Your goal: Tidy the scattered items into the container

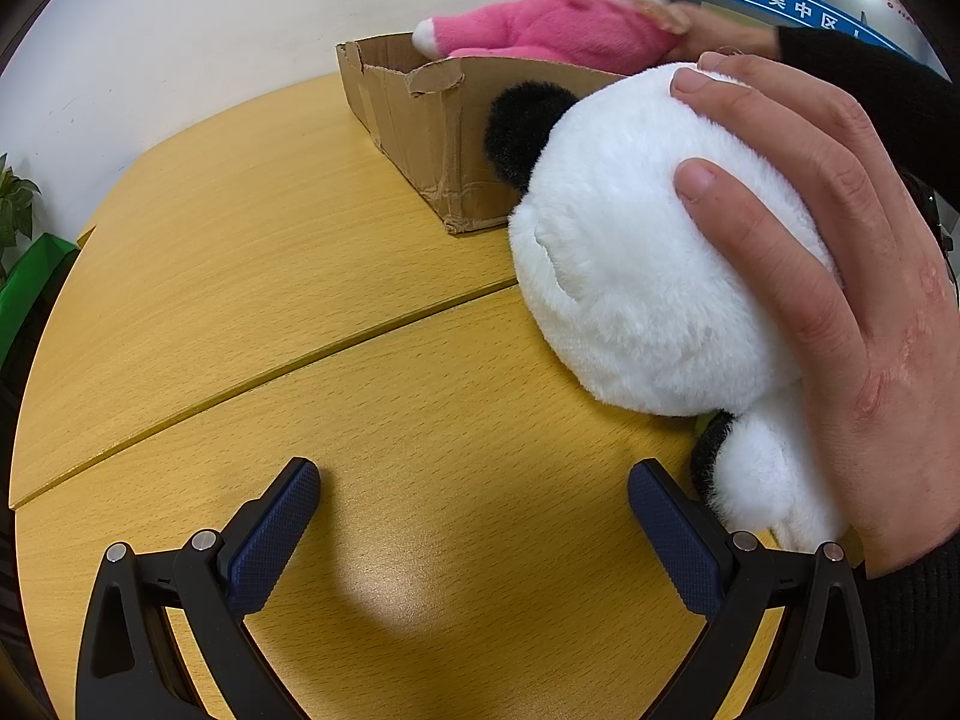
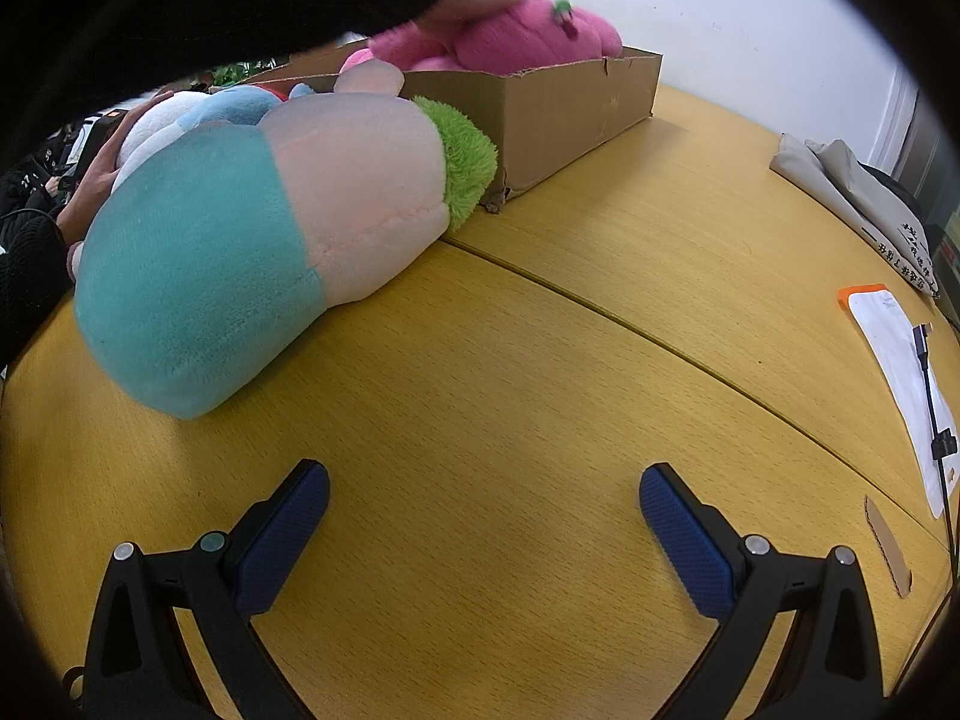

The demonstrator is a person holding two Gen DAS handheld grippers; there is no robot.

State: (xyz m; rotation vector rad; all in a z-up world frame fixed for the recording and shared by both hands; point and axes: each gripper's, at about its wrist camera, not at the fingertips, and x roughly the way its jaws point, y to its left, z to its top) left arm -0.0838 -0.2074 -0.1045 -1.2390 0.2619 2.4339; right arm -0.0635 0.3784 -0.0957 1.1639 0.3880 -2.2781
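The yellow wood-grain table fills both views, with a curved seam running across its top. On it, toward the far wall, sits the shallow brown cardboard box, its corners torn and taped. A fluffy pink plush toy lies in the box, rising above its rim, and a bare hand in a black sleeve rests on it; that part of the picture is blurred.

In front of the box, on the table, stands a large teal and peach plush toy with a green fuzzy collar, its collar end just beside the box's near corner. Next to it is a round white plush panda with black ears, which a second bare hand grips from the side; the panda touches the box wall.

At the table's right edge lie a beige folded cloth bag, a white pouch with an orange edge and a thin black cable across it.

The left gripper hovers low over bare table with its blue-padded fingers spread wide, holding nothing. The right gripper does the same, equally wide and empty.
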